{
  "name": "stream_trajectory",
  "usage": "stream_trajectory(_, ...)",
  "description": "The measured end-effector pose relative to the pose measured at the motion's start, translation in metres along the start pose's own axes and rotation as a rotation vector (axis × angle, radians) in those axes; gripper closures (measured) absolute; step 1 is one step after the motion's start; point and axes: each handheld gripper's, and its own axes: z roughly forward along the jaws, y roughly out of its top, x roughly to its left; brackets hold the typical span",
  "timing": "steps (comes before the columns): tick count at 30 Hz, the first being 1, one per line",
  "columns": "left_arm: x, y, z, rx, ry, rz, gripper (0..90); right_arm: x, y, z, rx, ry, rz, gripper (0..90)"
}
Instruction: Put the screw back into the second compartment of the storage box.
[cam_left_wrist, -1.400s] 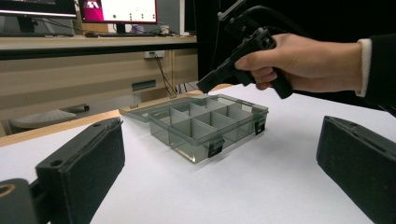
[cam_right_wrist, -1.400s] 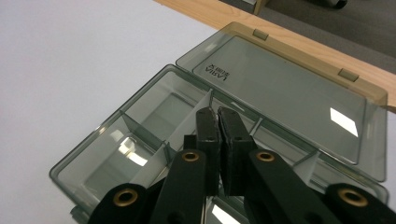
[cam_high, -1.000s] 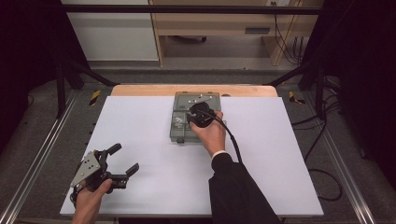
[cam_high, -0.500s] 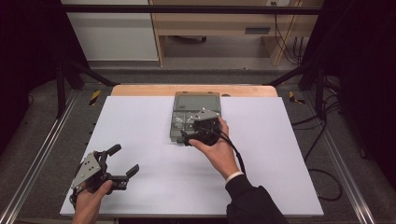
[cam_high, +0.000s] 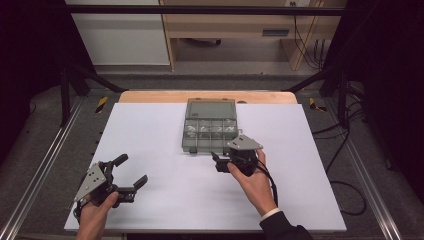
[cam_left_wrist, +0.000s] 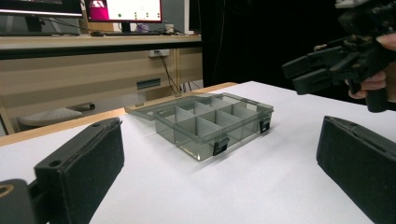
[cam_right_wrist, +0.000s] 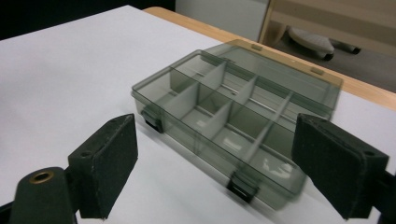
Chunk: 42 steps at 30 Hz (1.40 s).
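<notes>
A smoky clear organizer box (cam_high: 209, 131) sits at the table's far middle, its lid (cam_high: 210, 108) laid open flat behind it and its divided compartments (cam_right_wrist: 233, 116) exposed. Small pale items lie in some compartments. My right gripper (cam_high: 218, 163) hovers just in front of the box's near right corner. It is open, and its pads (cam_right_wrist: 112, 158) stand wide on either side of the box. Near the front left corner of the table, my left gripper (cam_high: 132, 170) is open with nothing between its pads (cam_left_wrist: 88, 163). In the left gripper view the box (cam_left_wrist: 210, 126) lies ahead and the right gripper (cam_left_wrist: 303, 77) is at the upper right.
The white table top (cam_high: 150, 130) has a wooden strip (cam_high: 150, 96) along its far edge. Metal rails (cam_high: 45, 165) run along both sides. Cables (cam_high: 345, 165) trail on the floor at the right. A desk with monitors (cam_left_wrist: 121, 9) stands beyond the table.
My right gripper has drawn back from above the box toward the near edge, uncovering the compartments. The left gripper has stayed in place.
</notes>
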Motion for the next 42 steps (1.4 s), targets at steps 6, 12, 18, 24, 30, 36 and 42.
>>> stream_trajectory(6,0.001,0.0,0.0,0.003,0.008,0.003,0.7,-0.017,-0.025,-0.023,-0.038,-0.017,0.01,12.5)
stream_trajectory(12,0.002,0.0,-0.002,0.004,0.02,0.002,0.7,-0.038,-0.048,-0.051,-0.11,-0.065,0.054,10.2)
stream_trajectory(18,0.003,-0.001,-0.003,0.005,0.035,0.002,0.7,-0.053,-0.063,-0.071,-0.157,-0.102,0.085,9.0)
stream_trajectory(24,0.005,-0.001,-0.005,0.006,0.058,0.005,0.7,-0.066,-0.074,-0.086,-0.193,-0.095,0.097,9.2)
stream_trajectory(30,0.006,0.0,-0.007,0.006,0.068,0.011,0.7,-0.073,-0.084,-0.1,-0.226,-0.131,0.11,5.2)
stream_trajectory(36,0.007,0.001,-0.008,0.009,0.082,0.025,0.7,-0.078,-0.096,-0.106,-0.247,-0.136,0.122,2.7)
stream_trajectory(42,0.008,0.002,-0.008,0.009,0.093,0.036,0.7,-0.081,-0.103,-0.111,-0.295,-0.143,0.128,2.7)
